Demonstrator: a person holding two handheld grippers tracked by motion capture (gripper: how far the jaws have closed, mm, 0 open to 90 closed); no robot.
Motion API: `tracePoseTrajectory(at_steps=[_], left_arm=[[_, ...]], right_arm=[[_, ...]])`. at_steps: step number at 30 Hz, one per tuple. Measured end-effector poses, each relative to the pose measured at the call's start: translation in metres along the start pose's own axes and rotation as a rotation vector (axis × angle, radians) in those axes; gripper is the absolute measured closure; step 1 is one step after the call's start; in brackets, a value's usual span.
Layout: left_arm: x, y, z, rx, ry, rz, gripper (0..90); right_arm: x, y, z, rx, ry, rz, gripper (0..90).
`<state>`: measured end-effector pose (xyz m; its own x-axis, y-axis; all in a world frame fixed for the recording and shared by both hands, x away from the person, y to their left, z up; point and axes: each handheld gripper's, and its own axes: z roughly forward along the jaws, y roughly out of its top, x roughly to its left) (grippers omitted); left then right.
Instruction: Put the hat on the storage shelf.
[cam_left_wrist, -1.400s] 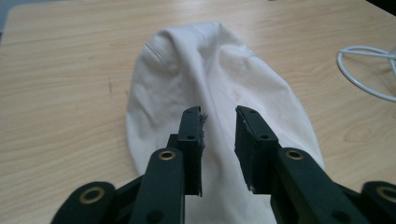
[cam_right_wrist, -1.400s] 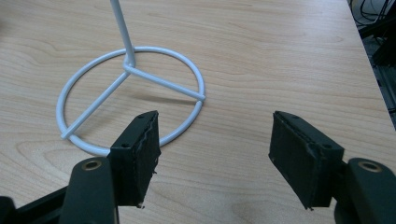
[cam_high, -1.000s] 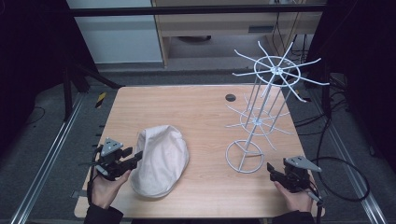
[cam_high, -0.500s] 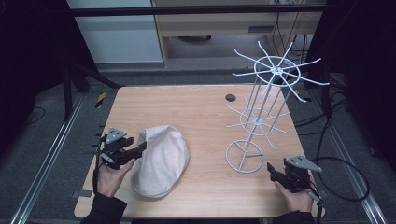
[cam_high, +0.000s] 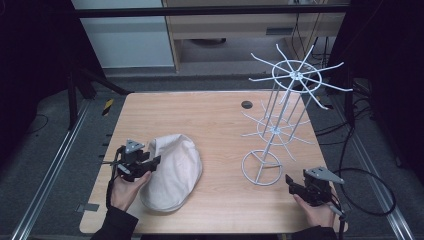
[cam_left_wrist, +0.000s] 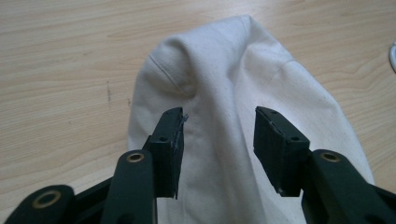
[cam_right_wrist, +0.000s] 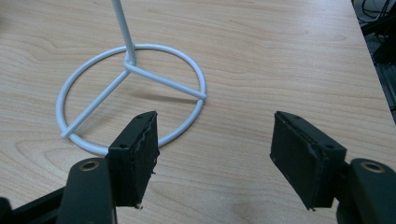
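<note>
— Left gripper (cam_high: 152, 162): how does it stand?

— Jaws apart, nothing between the pads. In the left gripper view (cam_left_wrist: 218, 140) the two black jaws straddle a raised fold of the cap (cam_left_wrist: 243, 116), hovering right at the cloth; I cannot tell whether the pads touch it.

— And the hand behind it?

— The left hand (cam_high: 125, 187) comes in from the bottom edge of the high view, dark sleeve at the wrist, with the gripper pointing right, its tips at the cap's left edge.

— Where does the cap lie?

— Flat on the table (cam_high: 200, 115), in the near left part. It is off-white cloth (cam_high: 175, 172), rounded, with a seam showing near its far end.

— Right gripper?

— Also open, wide, and empty (cam_right_wrist: 215, 149). In the high view it sits near the table's near right corner (cam_high: 295, 184), held by the right hand (cam_high: 317, 212), a cable trailing off to the right.

— What is ahead of it?

— The ring base of the white wire rack (cam_right_wrist: 133, 95), just beyond the left jaw, apart from it. The rack (cam_high: 280, 125) stands upright on the right side of the table, a stem with two tiers of spokes, all bare.

— Anything else on the wood?

— A small dark disc (cam_high: 246, 104) near the far edge, well apart from cap and rack.
</note>
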<state>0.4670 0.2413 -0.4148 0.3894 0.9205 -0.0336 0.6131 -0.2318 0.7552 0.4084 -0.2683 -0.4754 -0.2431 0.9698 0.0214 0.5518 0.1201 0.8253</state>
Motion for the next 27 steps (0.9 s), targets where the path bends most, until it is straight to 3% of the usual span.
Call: tracePoseTrajectory(at_steps=[5,19,21,27], left_arm=[[-0.005,-0.002,0.007,0.039,0.001,0.022,55.7],[0.000,-0.005,0.020,0.105,-0.036,-0.021,78.2],[0.001,-0.005,0.022,0.107,-0.043,-0.032,85.8],[0.001,-0.004,0.015,0.069,-0.071,-0.043,88.1]], right_arm=[[0.000,0.000,0.000,0.001,0.001,-0.004,32.3],[0.001,-0.001,0.002,0.015,0.006,-0.016,32.4],[0.001,-0.001,0.002,0.014,0.004,-0.017,32.4],[0.001,-0.001,0.002,0.015,0.007,-0.013,32.5]])
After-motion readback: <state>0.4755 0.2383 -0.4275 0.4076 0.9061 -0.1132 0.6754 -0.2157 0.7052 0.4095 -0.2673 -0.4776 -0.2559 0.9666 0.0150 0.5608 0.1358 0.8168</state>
